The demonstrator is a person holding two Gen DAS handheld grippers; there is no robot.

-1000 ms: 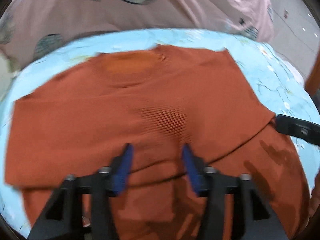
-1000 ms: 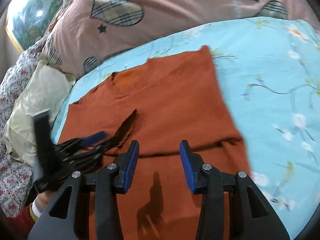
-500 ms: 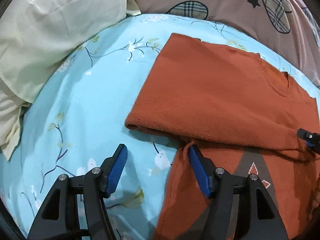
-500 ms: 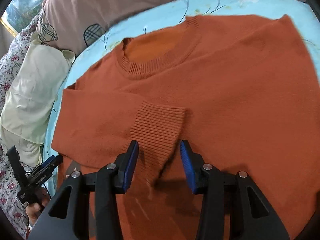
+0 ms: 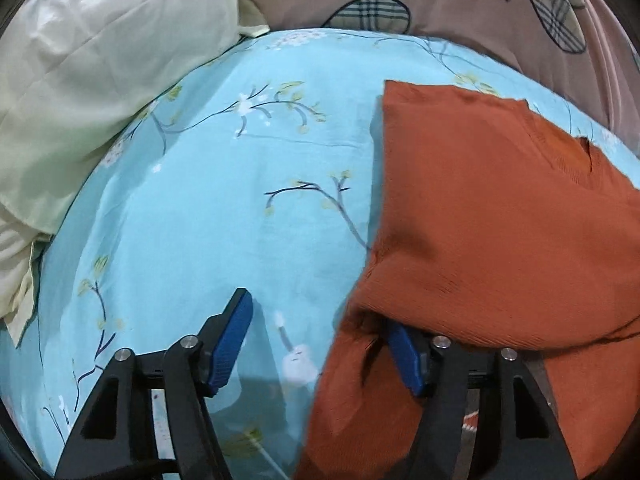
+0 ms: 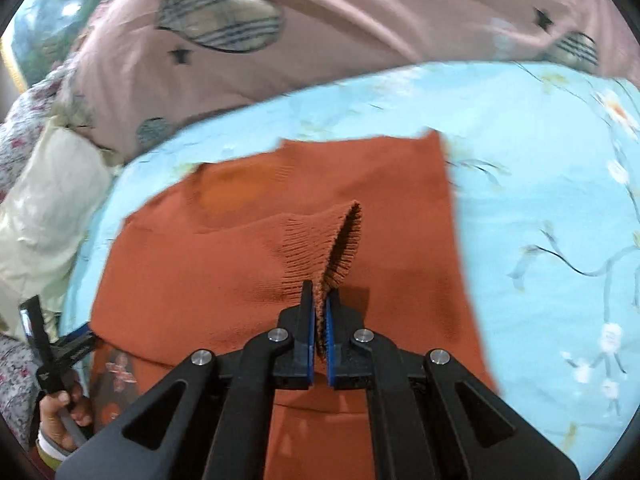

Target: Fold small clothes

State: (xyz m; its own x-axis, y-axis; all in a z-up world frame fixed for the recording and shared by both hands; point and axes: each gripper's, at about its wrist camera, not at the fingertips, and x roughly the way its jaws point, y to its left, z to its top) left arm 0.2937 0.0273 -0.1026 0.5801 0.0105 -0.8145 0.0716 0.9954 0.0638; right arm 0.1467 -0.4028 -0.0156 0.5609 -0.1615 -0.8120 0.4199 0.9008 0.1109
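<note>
My right gripper (image 6: 319, 320) has its jaws pressed together on the ribbed cuff (image 6: 324, 240) of the orange sweater (image 6: 248, 248). The cuff stands up from the jaws, and the sleeve lies across the body of the sweater. The sweater is spread on the blue bed sheet (image 6: 540, 200) with flower branches, its collar on the far side. My left gripper (image 5: 320, 340) has its jaws wide apart at the left edge of the sweater (image 5: 500, 220). One blue pad is over the bare sheet (image 5: 240, 200); the other pad is under a fold of the orange cloth, so the cloth partly hides it. I hold nothing with this one. A pale yellow pillow (image 5: 80, 80) lies at the far left, and a pink blanket (image 6: 360, 20) with checked shapes and small stars lies along the far side of the bed. In the right view my left hand (image 6: 60, 420) is at the near left.
</note>
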